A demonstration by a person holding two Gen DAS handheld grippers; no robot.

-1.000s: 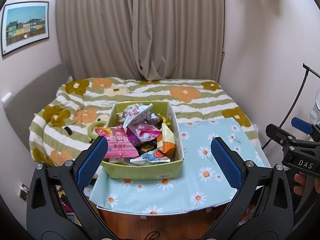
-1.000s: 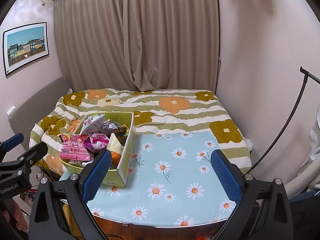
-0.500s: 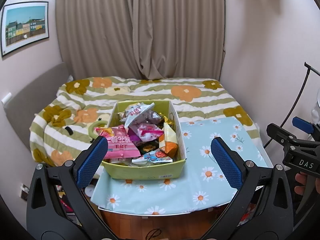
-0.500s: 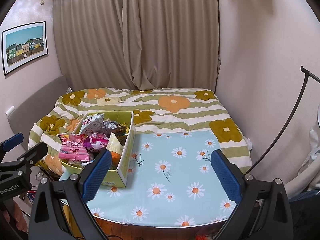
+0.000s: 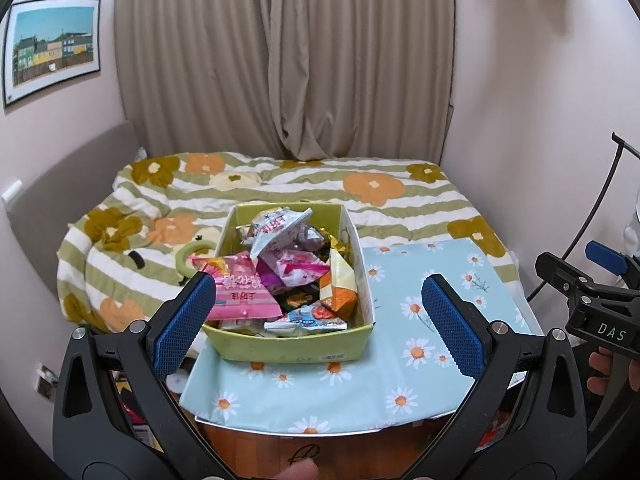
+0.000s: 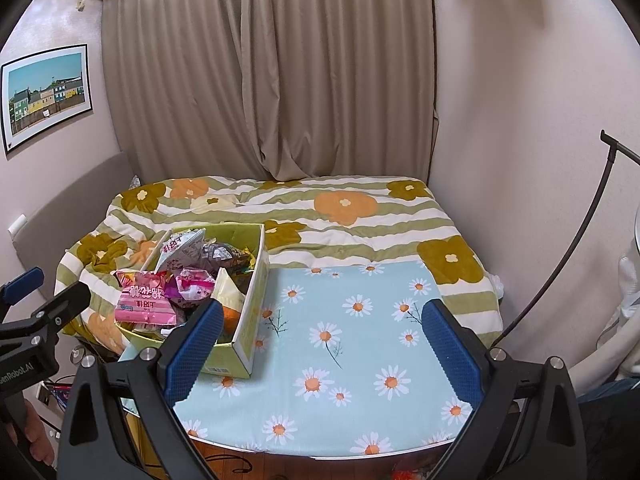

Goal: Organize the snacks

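Left gripper (image 5: 316, 316) spread wide, nothing held; right gripper (image 6: 320, 336) likewise splayed, empty. One green box (image 5: 296, 346) at 12 o'clock of left gripper, on daisy cloth (image 6: 360, 344), at 10 o'clock from right. Heaped w/ approx. 8 snack packs, exact no. unclear. Pink packet (image 5: 240, 294) on top: prob. light, crinkly, slippery; best pinched at sealed edge, gently.

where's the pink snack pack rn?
The pink snack pack lies on top of the pile at the near-left of the yellow-green box, which sits on the left part of the daisy cloth.
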